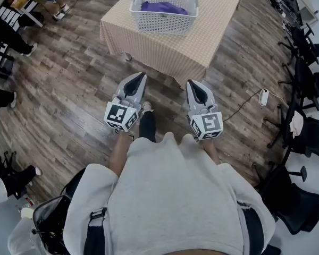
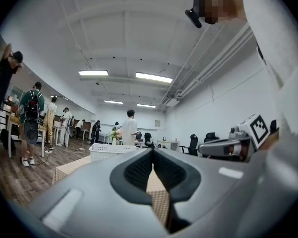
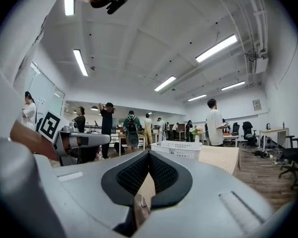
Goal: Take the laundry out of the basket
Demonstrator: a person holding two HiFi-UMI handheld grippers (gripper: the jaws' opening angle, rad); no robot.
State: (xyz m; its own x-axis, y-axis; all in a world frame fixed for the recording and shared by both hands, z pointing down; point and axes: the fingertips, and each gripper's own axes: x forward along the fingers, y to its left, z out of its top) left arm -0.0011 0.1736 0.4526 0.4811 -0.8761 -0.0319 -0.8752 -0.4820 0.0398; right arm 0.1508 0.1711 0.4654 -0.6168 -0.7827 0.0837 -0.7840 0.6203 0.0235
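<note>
Both tools are held low and close to the person's body and point level toward the far table [image 1: 215, 28]. The left tool [image 1: 141, 76] has its jaws together with nothing between them. Its own view shows only the checked tablecloth through the hollow behind the meeting tips. The right tool [image 1: 191, 83] is closed and empty in the same way.

The white basket [image 1: 160, 24] stands on the table, well apart from both tools. The near table edge and a strip of wooden floor [image 1: 80, 84] lie between them. The purple laundry [image 1: 162, 7] lies inside the basket as 1 low heap, toward its left and middle.

The basket sits straight ahead and between the lines of the 2 tools, with its long axis running left to right. Neither tool is clearly nearer, though the heap's leftward lie probably favours the left tool slightly. The task looks not yet begun. The coming move is likely an approach to the table, then a reach over the near rim with jaws parted.
</note>
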